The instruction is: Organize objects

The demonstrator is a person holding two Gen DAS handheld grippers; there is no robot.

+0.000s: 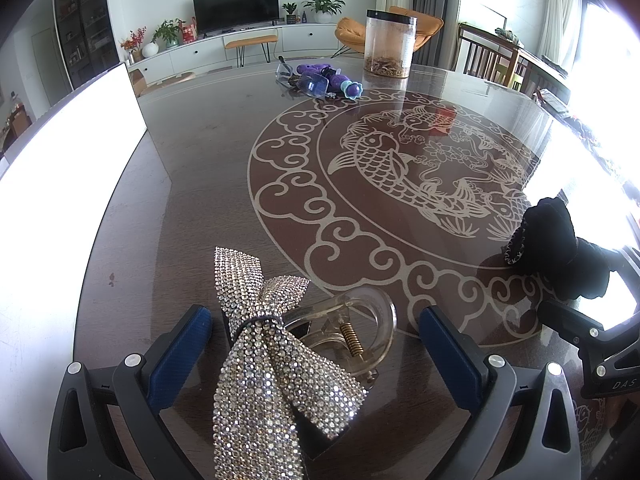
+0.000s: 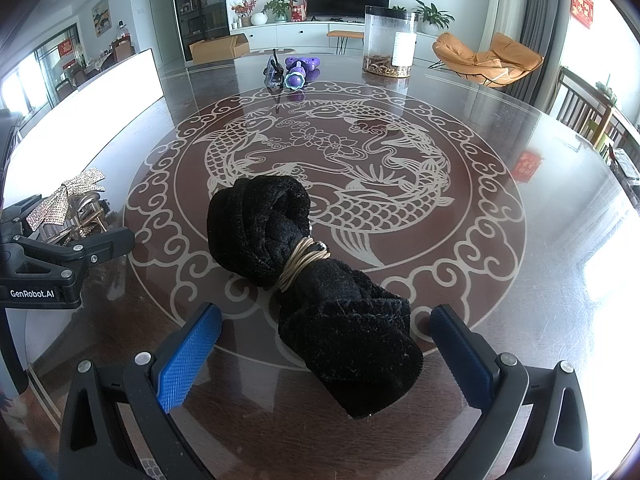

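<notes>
Grippers sit low over the table (image 1: 192, 184), both level and spread wide. Left gripper (image 1: 316, 340), at nine o'clock, has its fingers open around one rhinestone bow (image 1: 260, 360) on a clear plastic claw clip (image 1: 352, 328), neither pad touching. Right gripper (image 2: 326, 340), at three o'clock, gapes around one black fuzzy bow (image 2: 316, 280), bound mid-length with tan cord, pads apart from it. Far off at twelve o'clock: one purple toy (image 2: 298, 70) and one clear round jar (image 2: 388, 42).
</notes>
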